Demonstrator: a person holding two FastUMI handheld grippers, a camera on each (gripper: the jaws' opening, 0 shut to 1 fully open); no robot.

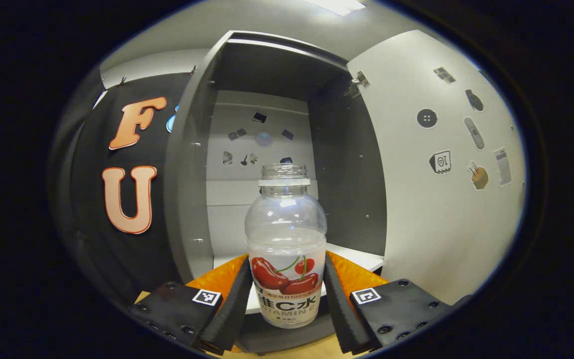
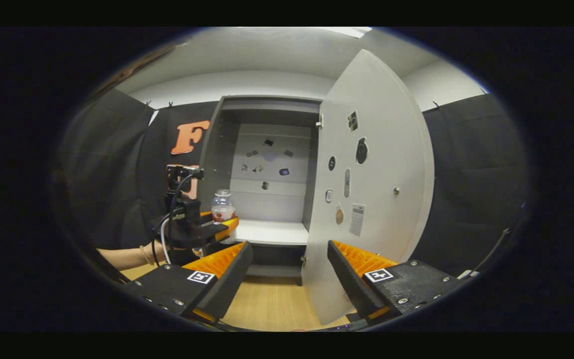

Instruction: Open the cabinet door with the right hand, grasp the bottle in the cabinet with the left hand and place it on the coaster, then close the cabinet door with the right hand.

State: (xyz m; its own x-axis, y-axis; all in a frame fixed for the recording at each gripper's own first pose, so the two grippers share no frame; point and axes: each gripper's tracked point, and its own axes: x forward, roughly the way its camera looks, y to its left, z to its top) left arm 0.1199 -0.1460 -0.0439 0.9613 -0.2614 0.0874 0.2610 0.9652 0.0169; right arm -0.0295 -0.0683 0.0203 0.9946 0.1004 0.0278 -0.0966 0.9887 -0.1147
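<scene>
A: Status on the left gripper (image 1: 287, 304)?

B: Fingers on both sides of the bottle (image 1: 286, 249), pressed against the label band. Looks clamped low on the body — probably because the label section is the straightest wall, so the grip is more stable there than on the rounded shoulder. Bottle is upright, no cap, clear and seemingly empty.

A: Where is it relative to the cabinet (image 1: 267, 124)?

B: In the right gripper view the bottle (image 2: 222, 207) sits at the cabinet's front-left edge, above the white shelf (image 2: 272, 232). Can't tell if the base is touching the shelf or lifted.

A: Door?

B: Cabinet door (image 2: 376, 164) swung wide on its right hinge, so the opening step reads as done and the left side has free access. Knob (image 2: 396, 191) faces the right gripper.

A: And the right gripper (image 2: 289, 279)?

B: Spread wide, holding nothing — hanging back in front of the door over the wooden tabletop (image 2: 267, 299). My guess is it's parked there to stay out of the left arm's path and be near the door for closing.

A: Coaster?

B: Can't locate it. Placing comes next, then closing.
</scene>
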